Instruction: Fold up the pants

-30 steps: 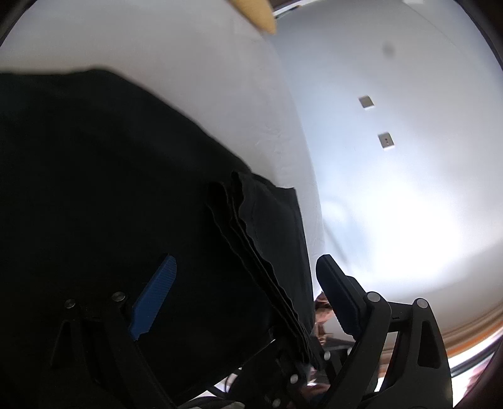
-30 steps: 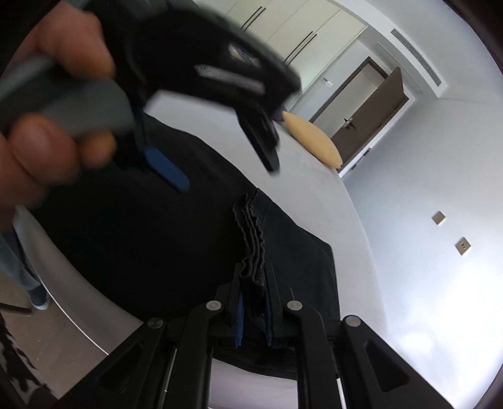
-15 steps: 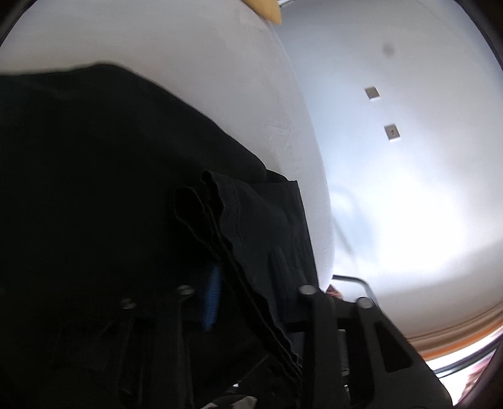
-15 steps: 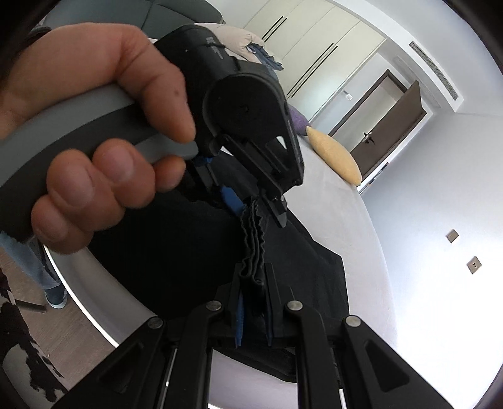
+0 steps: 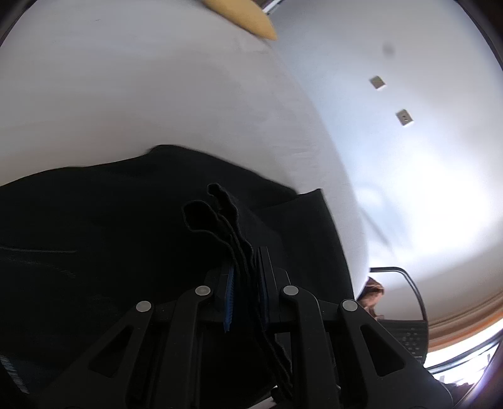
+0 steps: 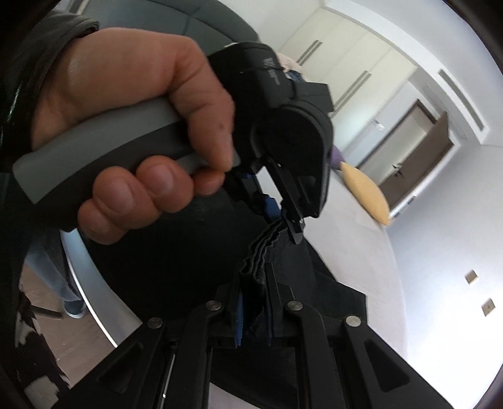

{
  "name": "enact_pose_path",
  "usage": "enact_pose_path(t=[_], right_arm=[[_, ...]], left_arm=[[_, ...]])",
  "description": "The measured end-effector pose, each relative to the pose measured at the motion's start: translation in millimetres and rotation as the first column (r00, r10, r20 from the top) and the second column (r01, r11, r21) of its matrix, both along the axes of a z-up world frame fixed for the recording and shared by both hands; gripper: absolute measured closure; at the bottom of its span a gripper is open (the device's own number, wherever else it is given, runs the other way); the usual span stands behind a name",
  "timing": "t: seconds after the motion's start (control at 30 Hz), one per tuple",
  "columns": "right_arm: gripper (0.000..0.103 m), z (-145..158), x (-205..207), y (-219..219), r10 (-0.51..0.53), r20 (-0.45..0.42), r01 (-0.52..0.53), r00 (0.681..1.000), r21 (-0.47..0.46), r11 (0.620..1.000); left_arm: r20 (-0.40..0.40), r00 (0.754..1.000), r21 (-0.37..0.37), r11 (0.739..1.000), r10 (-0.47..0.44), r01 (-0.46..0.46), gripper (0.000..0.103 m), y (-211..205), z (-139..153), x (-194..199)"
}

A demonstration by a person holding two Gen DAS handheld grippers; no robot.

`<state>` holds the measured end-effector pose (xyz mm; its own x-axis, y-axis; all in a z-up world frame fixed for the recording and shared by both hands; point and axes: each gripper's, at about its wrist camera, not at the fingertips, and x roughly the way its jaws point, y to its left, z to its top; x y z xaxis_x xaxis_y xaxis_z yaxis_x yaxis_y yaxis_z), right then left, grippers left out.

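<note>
Black pants (image 5: 103,239) lie on a white bed (image 5: 157,94), also seen in the right wrist view (image 6: 176,261). My left gripper (image 5: 245,267) is shut on the stacked, wavy edge of the pants. My right gripper (image 6: 254,292) is shut on the same bunched edge a short way along it. In the right wrist view the left gripper (image 6: 290,225) sits just ahead, held by a hand (image 6: 135,132), its tip on the fabric edge. The rest of the pants is dark and hard to read.
A yellow pillow (image 5: 248,15) lies at the far end of the bed, also in the right wrist view (image 6: 366,195). The bed's rounded edge (image 6: 85,283) runs at left above a wooden floor. White wall (image 5: 408,157), wardrobes and a brown door (image 6: 418,157) stand beyond.
My left gripper went from open beside the pants edge to shut on it. It moved close in front of the right gripper. The right gripper kept its hold.
</note>
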<state>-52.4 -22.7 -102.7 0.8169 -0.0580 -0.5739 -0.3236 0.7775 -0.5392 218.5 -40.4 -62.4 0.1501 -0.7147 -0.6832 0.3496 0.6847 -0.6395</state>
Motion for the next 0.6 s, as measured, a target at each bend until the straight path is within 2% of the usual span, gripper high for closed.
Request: enact_pose_path(t=[0.17,0.37,0.6], right_arm=[[0.091,-22,6,17,0.041,-0.058,-0.041,0.998,0.001,0.999],[0.091,-32,12,33,0.067,-0.09,-0.069,0.994,-0.013,0.998],[0.087,-47,18,34,0.072,-0.157,-0.073,0.985,0.0,0.997]], left_arm=[[-0.03,0.998,0.02,0.998,0.052,-0.051,0.091,29,-21,10],[-0.046,0.996,0.021,0.997,0.077,-0.076,0.091,47,-44,12],[-0.038,0.995,0.038,0.995,0.089,-0.088,0.09,40,-53,10]])
